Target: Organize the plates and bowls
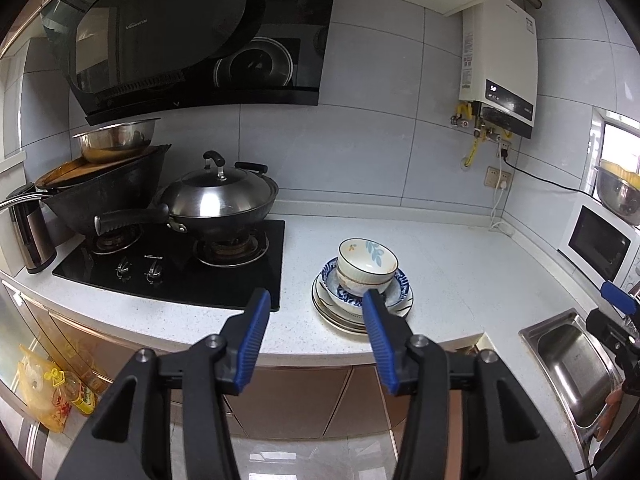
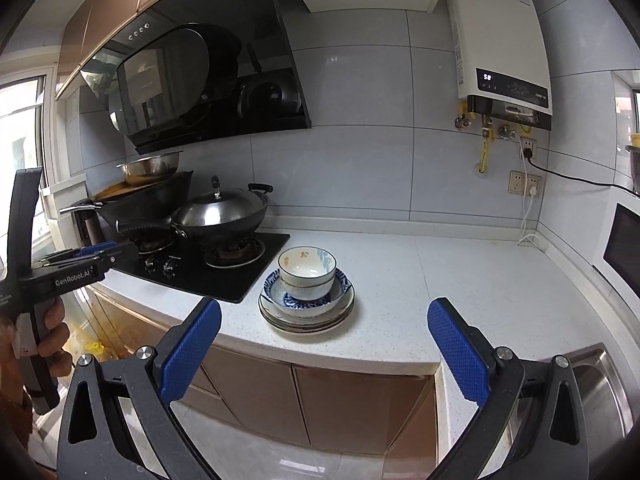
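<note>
Stacked crockery (image 2: 306, 298) is seen on the white speckled countertop (image 2: 460, 280), just right of the black glass gas hob (image 2: 224, 276), near the counter's front edge. Topmost in the stack is a white ceramic bowl with blue leaf print (image 2: 307, 271), nested in what looks like a second white bowl. Under these a blue-patterned shallow bowl (image 2: 340, 280) is seen, then several pale round plates (image 2: 304, 322). The count of plates cannot be told.

Beyond the hob, a lidded steel wok (image 2: 220, 210) is noted on the burner. To the right of the stack, a steel sink (image 1: 568, 364) is set into the counter.

Both grippers are held off the stack, over the cabinet fronts. The left gripper (image 1: 316, 320) is seen partly spread, nothing between its blue pads. The right gripper (image 2: 324, 332) is spread wide and empty.

Task is judged near done or not yet begun; it cannot be settled from the stack alone.

Risks, as judged:
- The tall nested bowls could tip if one rim is nudged sideways by a pad.
- The stack could be pushed off the front edge, since it sits close to it.
- A glazed rim could slip from a narrow pinch.
</note>
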Motion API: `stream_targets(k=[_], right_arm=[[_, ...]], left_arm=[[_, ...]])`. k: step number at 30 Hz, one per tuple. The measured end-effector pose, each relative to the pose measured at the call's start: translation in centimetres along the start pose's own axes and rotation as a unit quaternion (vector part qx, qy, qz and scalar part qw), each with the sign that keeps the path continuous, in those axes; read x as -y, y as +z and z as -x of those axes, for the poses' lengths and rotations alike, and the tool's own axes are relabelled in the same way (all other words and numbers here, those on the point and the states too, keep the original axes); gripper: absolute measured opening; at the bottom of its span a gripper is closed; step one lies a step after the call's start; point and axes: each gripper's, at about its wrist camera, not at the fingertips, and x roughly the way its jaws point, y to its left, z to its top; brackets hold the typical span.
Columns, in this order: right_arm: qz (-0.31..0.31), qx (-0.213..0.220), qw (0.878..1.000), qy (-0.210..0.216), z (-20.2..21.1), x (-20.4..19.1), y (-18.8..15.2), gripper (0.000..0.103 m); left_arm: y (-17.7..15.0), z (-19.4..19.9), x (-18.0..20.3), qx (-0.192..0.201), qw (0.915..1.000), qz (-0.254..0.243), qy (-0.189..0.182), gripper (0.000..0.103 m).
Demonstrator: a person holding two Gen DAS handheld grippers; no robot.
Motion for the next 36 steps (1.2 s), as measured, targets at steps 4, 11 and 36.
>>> stream_targets(k=[4,11,36], right_arm=[[-0.003,-0.001,1.0,-0.006,0.4,-0.2,-0.2,0.102],[-0.001,-0.004,1.0,-0.008,0.8,-0.6,-0.5,0.102],[-0.021,-0.02,1.0,-0.006,1.3,0.9,-1.3,0.102]], left_arm=[[-0.2,0.3,-0.1,-0.002,1.0,-0.003,-0.001,0.047],[-0.5,0.9,-0.1,-0.011,0.9999,0.005,0.003,0.047],[-2.0,2.4,-0.1,-0.029,0.9978,-0.001,0.06,0.047]])
